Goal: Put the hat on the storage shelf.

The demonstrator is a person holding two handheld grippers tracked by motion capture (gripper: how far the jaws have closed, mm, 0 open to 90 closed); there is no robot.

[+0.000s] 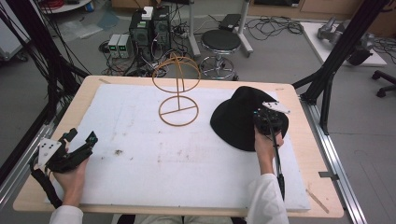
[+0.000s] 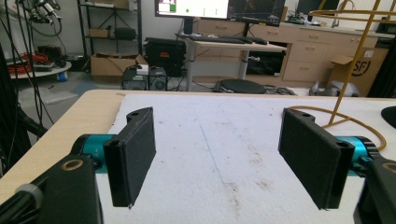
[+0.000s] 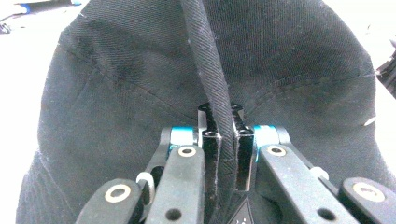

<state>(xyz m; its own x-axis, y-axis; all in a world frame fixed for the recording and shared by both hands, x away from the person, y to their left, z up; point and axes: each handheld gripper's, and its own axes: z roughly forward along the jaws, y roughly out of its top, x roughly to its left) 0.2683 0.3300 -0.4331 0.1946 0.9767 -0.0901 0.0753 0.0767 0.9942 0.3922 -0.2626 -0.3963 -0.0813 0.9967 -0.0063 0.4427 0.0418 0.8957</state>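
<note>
A black hat (image 1: 238, 114) lies on the right half of the white foam sheet (image 1: 154, 158). My right gripper (image 1: 266, 119) sits over its near right side. In the right gripper view the jaws are shut on a pinched fold of the hat's brim (image 3: 212, 79), with the crown (image 3: 289, 51) behind. A gold wire hat stand (image 1: 177, 88) stands upright at the back centre of the sheet, left of the hat, and its base ring (image 2: 336, 116) shows in the left gripper view. My left gripper (image 1: 77, 147) rests at the table's left edge, open, nothing between its pads (image 2: 135, 154).
The wooden table (image 1: 299, 154) ends close to the sheet on all sides. Black frame posts (image 1: 336, 51) stand at the right and left. Behind the table are a stool (image 1: 220, 44), computers (image 1: 149, 28) and cables on the floor.
</note>
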